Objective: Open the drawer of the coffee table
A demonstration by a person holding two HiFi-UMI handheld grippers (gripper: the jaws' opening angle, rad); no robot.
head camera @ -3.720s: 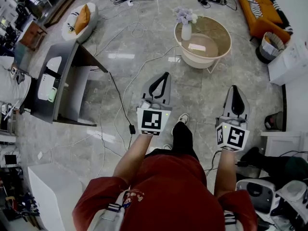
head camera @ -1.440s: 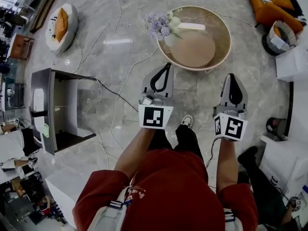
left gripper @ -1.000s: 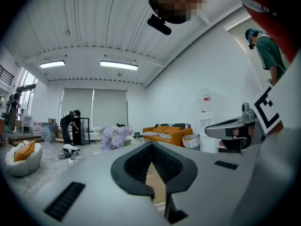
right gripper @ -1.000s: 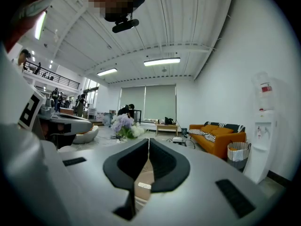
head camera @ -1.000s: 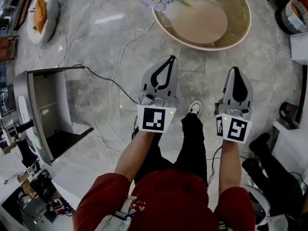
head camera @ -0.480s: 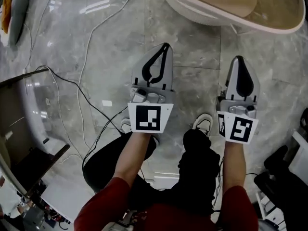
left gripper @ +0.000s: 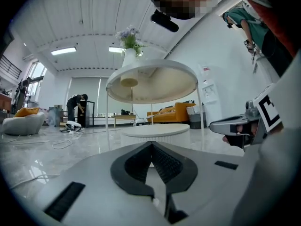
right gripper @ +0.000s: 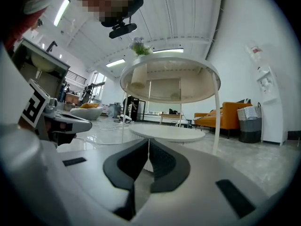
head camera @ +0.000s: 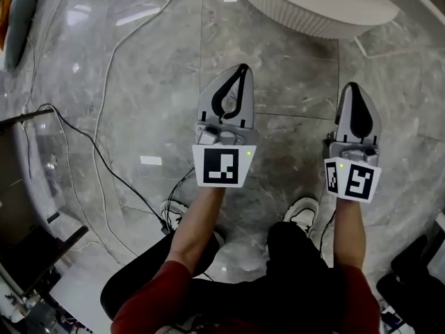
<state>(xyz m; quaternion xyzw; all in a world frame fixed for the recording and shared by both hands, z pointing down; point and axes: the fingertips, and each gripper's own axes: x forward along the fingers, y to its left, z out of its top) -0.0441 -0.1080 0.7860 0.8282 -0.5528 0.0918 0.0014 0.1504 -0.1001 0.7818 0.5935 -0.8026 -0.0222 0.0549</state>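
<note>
Item: coffee table (left gripper: pixel 151 81), round, two tiers: a tan upper top on thin white legs over a low white ribbed drum (head camera: pixel 313 9). It stands just ahead of both grippers, near but apart from them. No drawer front or handle can be made out in any view; it is presumably set in the drum. Left gripper (head camera: pixel 238 69): jaws together, nothing between them, held low and aimed at the drum. Right gripper (head camera: pixel 353 88): likewise closed and empty, alongside. Judged stage: approach, with the drawer untouched. Hazards: closed jaws cannot take a handle and would only push against the drum, so they must part first; a hard pull could drag the light table instead of the drawer and tip the vase of flowers (left gripper: pixel 129 55) on the upper top; a table leg (right gripper: pixel 215 112) may block a sideways reach. Surroundings: cables (head camera: pixel 111 172) trailing over the marble floor beside the person's shoe (head camera: pixel 303 211), a snag risk; orange sofa (left gripper: pixel 175 112) and waste bin (right gripper: pixel 249 122) well behind.
</note>
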